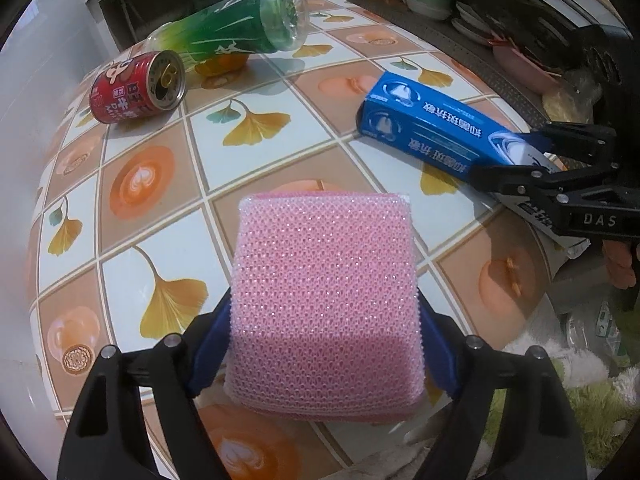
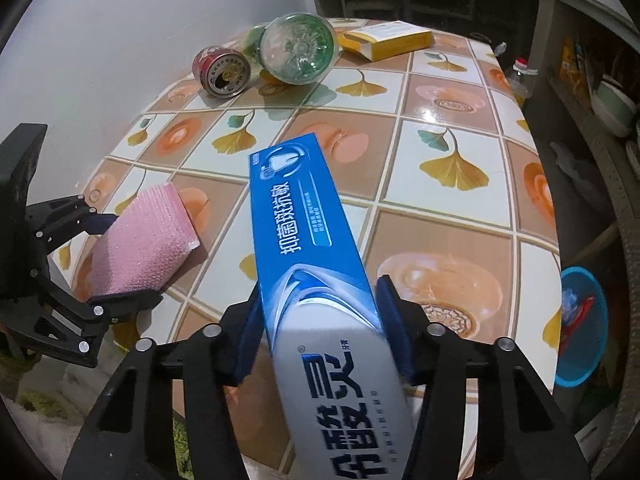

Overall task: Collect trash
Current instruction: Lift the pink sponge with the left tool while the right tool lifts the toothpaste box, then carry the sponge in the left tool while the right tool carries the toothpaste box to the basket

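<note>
Surface [image 2: 440,92], tiled: your working area. Toothpaste box [image 2: 304,240], centre of frame: your right gripper [image 2: 320,328] fingers pinch its sides, far end resting down. Pink sponge [image 1: 324,304], lower centre: left gripper [image 1: 324,356] fingers clamp its edges for lifting. Bottle [image 1: 236,28] and can [image 1: 136,86], upper left: lying uncollected

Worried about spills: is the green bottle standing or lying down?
Lying down. The green bottle rests on its side on the table, base toward both cameras, beside the red can.
</note>
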Available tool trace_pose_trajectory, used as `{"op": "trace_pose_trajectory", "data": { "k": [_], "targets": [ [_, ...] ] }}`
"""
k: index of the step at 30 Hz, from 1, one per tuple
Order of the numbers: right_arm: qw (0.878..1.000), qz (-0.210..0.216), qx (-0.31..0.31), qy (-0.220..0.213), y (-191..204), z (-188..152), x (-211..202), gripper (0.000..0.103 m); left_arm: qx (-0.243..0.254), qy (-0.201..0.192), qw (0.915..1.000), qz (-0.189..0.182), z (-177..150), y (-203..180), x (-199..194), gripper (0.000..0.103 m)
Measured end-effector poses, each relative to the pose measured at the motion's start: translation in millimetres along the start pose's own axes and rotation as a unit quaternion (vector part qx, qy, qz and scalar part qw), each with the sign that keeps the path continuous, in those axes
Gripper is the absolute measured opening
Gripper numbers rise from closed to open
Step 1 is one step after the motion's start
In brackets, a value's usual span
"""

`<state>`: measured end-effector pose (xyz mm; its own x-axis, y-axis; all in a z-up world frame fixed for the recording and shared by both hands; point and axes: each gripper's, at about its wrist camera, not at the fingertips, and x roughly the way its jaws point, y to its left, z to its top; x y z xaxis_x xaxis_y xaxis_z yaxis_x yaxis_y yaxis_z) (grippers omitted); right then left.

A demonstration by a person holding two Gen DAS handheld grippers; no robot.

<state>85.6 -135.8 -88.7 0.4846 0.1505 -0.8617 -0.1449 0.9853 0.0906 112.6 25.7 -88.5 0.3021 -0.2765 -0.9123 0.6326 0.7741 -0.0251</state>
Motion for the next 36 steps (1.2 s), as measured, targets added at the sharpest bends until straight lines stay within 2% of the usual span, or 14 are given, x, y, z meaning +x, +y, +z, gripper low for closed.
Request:
{"op": "trace_pose_trajectory", "data": {
  "k": [12,24,28,32,36],
  "targets": [
    [1.0,0.001,0.009,-0.012,4,-1,-12,0.048,-0.015,-0.02,0.9996,-0.009,-1,3,-7,0.079],
    [0.998,-0.009,0.026,-0.048,5,-1,-41,0.048,-0.029,-0.069,0.9966,-0.034,9,4,-29,0.079],
    [0.997,-0.019,0.043,-0.064,-5,1,-53,0.048,-0.028,-0.087,0.9947,-0.049,24,1,-34,0.079],
    [0.992,-0.032,0.073,-0.094,-23,0,-74,0.048,-0.016,-0.096,0.992,-0.08,49,-10,-37,0.079],
    [0.983,-0.057,0.121,-0.127,-56,-10,-103,0.048,0.01,-0.108,0.9871,-0.118,90,-36,-40,0.079]
  ]
}}
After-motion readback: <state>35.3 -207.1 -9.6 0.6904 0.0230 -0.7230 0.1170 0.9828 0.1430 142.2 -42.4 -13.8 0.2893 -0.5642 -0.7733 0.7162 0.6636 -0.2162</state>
